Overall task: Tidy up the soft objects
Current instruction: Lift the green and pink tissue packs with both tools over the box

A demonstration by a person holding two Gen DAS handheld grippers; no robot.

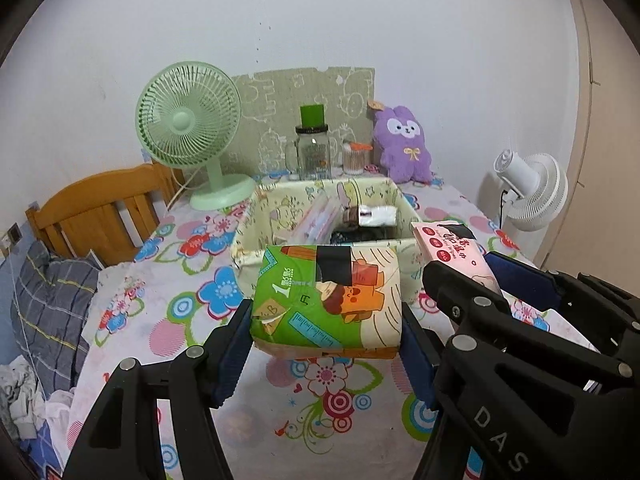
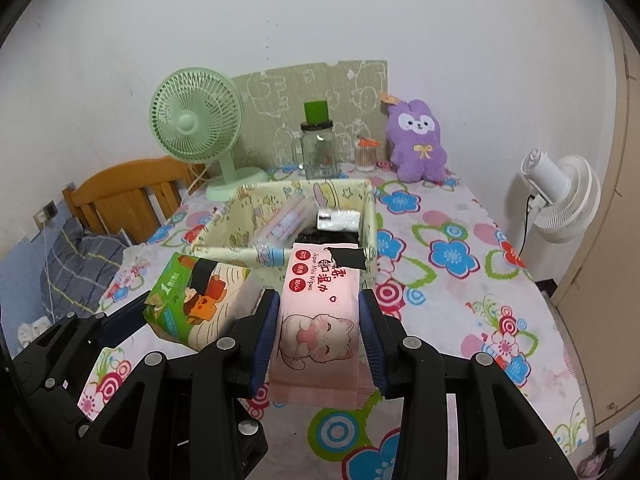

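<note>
My left gripper (image 1: 326,344) is shut on a green tissue pack (image 1: 328,300) with cartoon print, lifted above the flowered tablecloth. My right gripper (image 2: 320,336) is shut on a pink wet-wipes pack (image 2: 320,312) with a cat drawing, also held off the table. Each pack shows in the other view: the wipes pack (image 1: 452,248) at the right, the tissue pack (image 2: 196,300) at the left. Just beyond both packs stands a pale fabric storage box (image 1: 248,236) (image 2: 370,216) holding a few packets and dark items.
A green desk fan (image 1: 188,128), a glass jar with green lid (image 1: 314,152), a cotton-swab cup (image 1: 354,158) and a purple plush (image 1: 402,144) line the back wall. A white fan (image 2: 560,200) stands right of the table. A wooden headboard (image 1: 100,208) and bedding lie left.
</note>
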